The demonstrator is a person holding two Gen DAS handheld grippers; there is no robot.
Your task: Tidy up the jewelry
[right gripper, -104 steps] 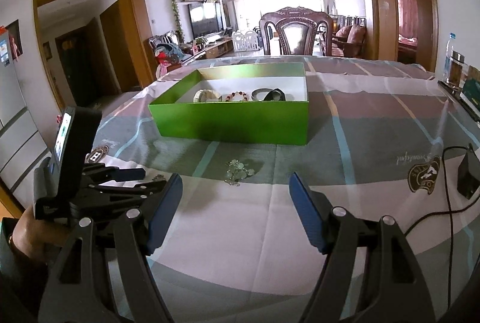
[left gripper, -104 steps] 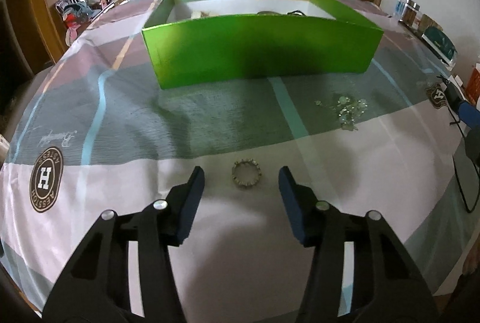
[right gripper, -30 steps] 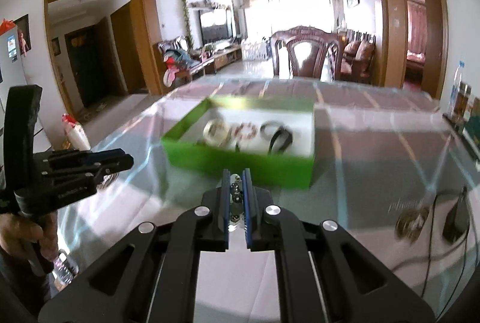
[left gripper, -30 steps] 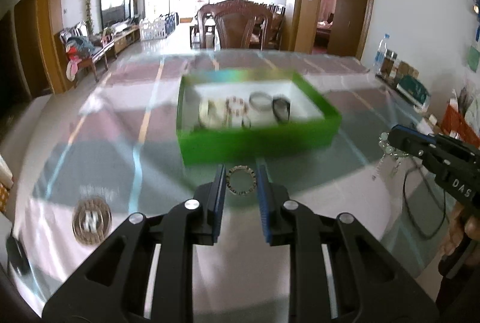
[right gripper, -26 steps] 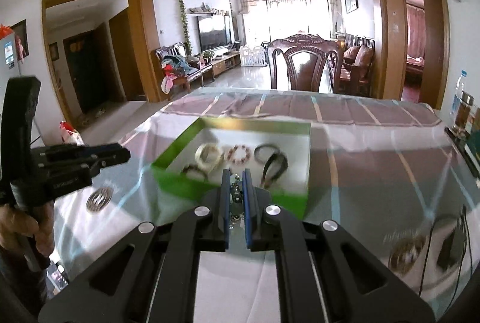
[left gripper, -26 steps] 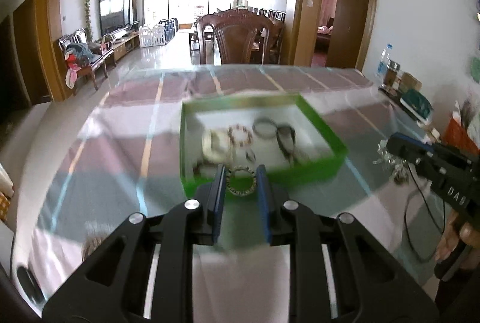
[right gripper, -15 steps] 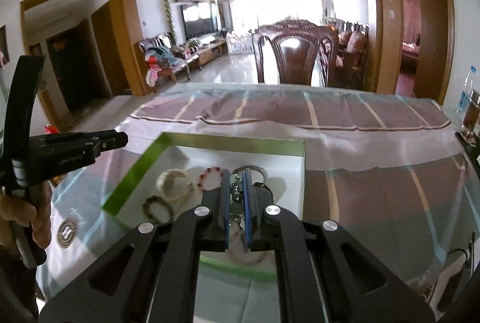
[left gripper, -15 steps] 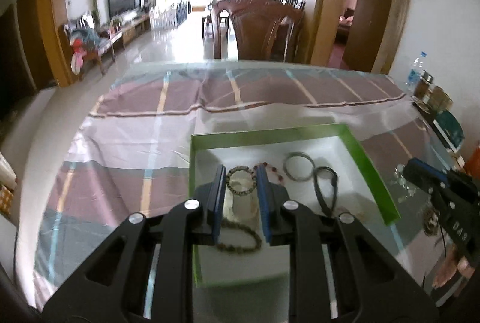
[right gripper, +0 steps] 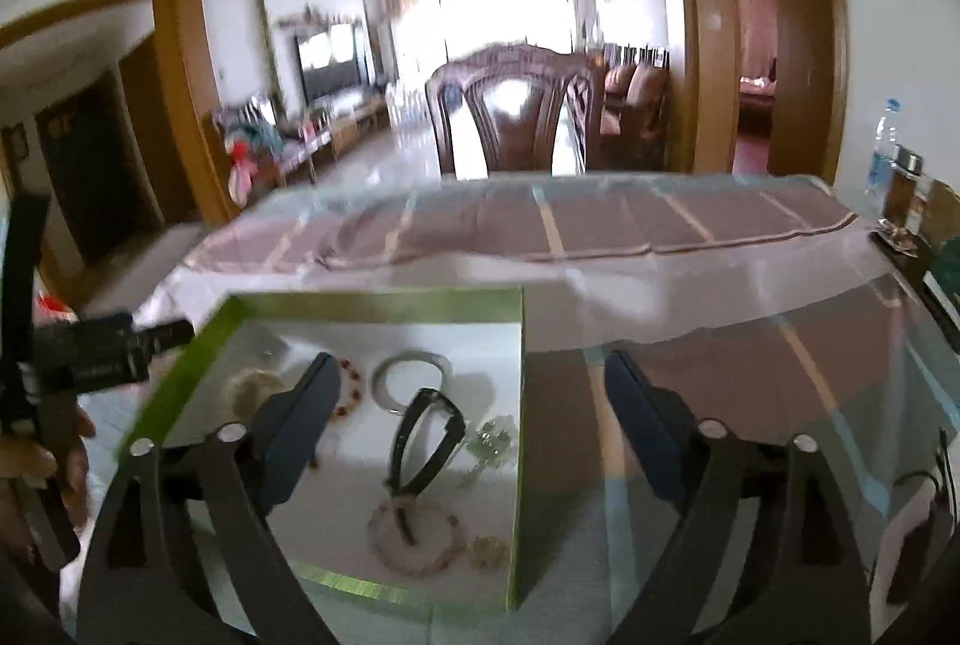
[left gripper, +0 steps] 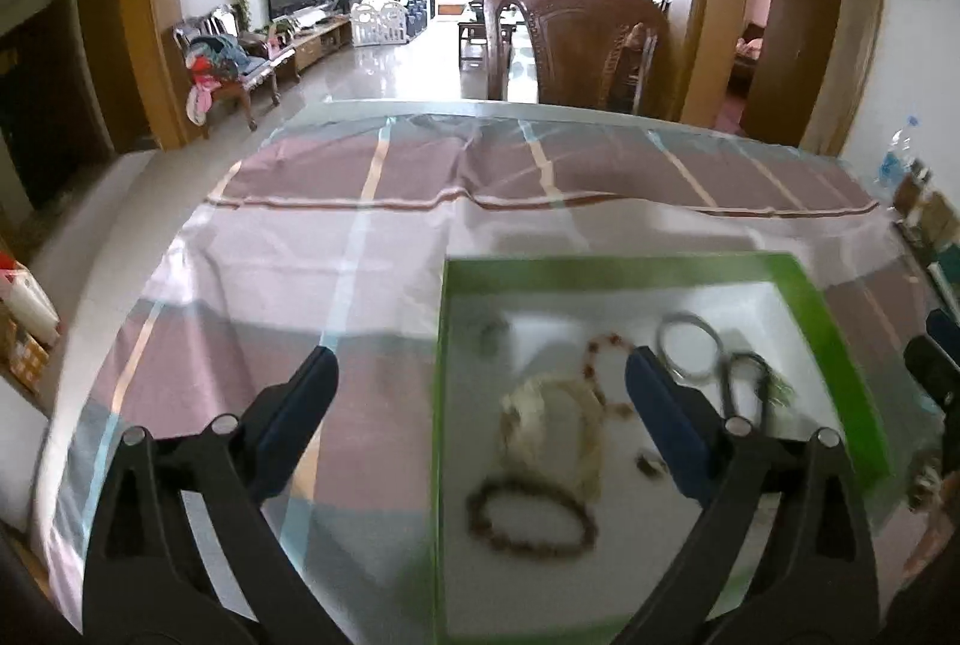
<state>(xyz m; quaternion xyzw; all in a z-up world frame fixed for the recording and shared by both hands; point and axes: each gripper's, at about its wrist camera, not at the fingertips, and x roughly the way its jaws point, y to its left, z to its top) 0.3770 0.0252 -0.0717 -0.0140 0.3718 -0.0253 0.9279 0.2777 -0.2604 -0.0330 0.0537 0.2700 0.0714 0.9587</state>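
A green box [left gripper: 624, 264] with a white floor holds several bracelets, a silver bangle [left gripper: 690, 339] and a black watch [right gripper: 426, 441]. My left gripper [left gripper: 480, 375] hangs over the box's left wall, its jaws opening with nothing between them. A small blurred beaded ring [left gripper: 492, 330] shows in the box's far left corner. My right gripper [right gripper: 471, 375] hovers over the box's right wall, jaws opening and empty. The pale green crystal piece [right gripper: 492, 438] lies on the box floor beside the watch. Each gripper appears in the other's view: the left gripper [right gripper: 90, 351] and a finger of the right one [left gripper: 936, 363].
The box stands on a glass-topped table with a striped cloth [left gripper: 420, 237]. A carved wooden chair [left gripper: 576, 45] stands at the far side. A water bottle [right gripper: 882, 159] and jars line the right edge. A hand [right gripper: 36, 465] holds the left gripper.
Both grippers travelled forward from the near table to above the box. Both jaws went from shut to wide open; the beaded ring and the crystal piece left them and are now in the box.
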